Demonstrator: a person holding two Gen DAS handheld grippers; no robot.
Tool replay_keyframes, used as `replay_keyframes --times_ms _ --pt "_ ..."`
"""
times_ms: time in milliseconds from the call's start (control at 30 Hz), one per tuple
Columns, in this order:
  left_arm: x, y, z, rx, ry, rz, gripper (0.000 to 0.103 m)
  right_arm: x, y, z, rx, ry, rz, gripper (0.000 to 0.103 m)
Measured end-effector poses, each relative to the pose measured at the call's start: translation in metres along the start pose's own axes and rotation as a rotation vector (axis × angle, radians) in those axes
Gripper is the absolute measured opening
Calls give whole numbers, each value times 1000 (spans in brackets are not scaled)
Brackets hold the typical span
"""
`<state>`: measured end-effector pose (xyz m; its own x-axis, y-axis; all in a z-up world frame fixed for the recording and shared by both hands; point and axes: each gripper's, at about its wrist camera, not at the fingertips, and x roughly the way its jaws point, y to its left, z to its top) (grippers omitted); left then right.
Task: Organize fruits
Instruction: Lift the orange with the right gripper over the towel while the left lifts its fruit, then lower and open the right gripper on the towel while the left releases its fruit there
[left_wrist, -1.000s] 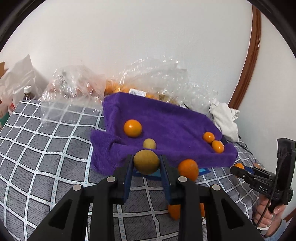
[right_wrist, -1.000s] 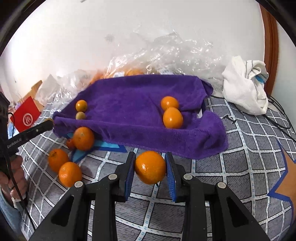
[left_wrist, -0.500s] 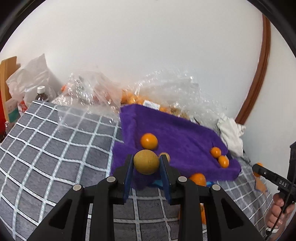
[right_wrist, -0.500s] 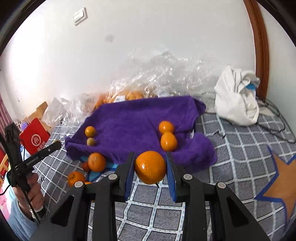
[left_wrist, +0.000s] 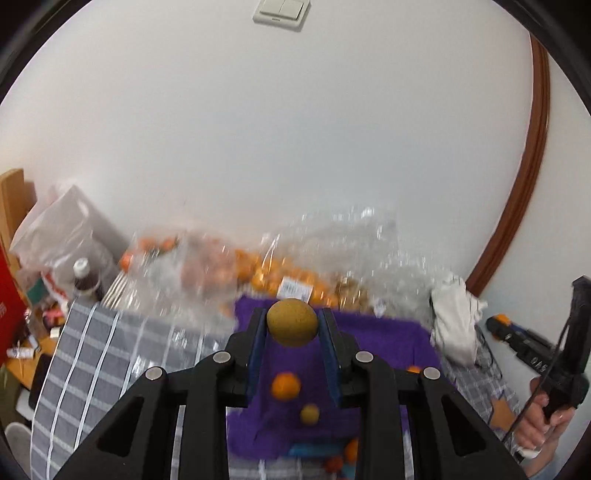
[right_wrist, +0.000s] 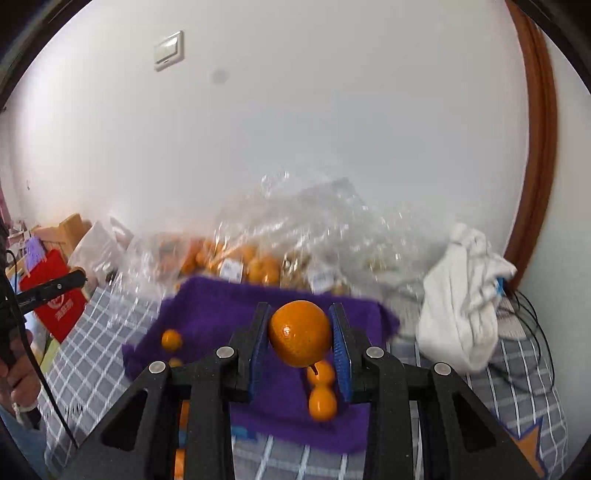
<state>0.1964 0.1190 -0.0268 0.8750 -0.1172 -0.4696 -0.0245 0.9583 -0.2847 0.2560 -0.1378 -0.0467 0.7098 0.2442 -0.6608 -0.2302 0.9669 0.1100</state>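
Observation:
My left gripper (left_wrist: 292, 325) is shut on a yellow-green round fruit (left_wrist: 291, 322) and holds it high above the purple towel (left_wrist: 384, 339). An orange (left_wrist: 285, 386) and a small yellowish fruit (left_wrist: 309, 413) lie on the towel below. My right gripper (right_wrist: 300, 338) is shut on a large orange (right_wrist: 299, 332), raised over the purple towel (right_wrist: 221, 310). Two oranges (right_wrist: 322, 391) lie under it and one orange (right_wrist: 171, 339) lies at the towel's left. The right gripper also shows in the left wrist view (left_wrist: 496, 325).
Clear plastic bags of oranges (right_wrist: 258, 258) lie behind the towel against the white wall. A white cloth (right_wrist: 461, 299) lies to the right. A red bag (right_wrist: 55, 299) and a bottle (left_wrist: 85, 278) stand at the left. Loose oranges (left_wrist: 343, 456) lie on the checked grey cover.
Both grippers have lifted higher and tilted up with their fruits still held. The towel and bags now sit lower and farther in both views.

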Motion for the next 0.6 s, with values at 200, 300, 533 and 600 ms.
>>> replay_keyframes --times_ms 200,300,533,600 --pt "52 -15 30 -30 31 -22 27 58 -6 17 56 52 -8 32" --pt "82 -23 28 -8 54 15 27 83 -18 13 100 86 -3 32" --pt "145 -8 6 -25 181 -3 27 128 -51 -13 132 240 20 32" --pt "152 -2 5 -41 207 -23 27 137 -58 -22 144 275 28 32"
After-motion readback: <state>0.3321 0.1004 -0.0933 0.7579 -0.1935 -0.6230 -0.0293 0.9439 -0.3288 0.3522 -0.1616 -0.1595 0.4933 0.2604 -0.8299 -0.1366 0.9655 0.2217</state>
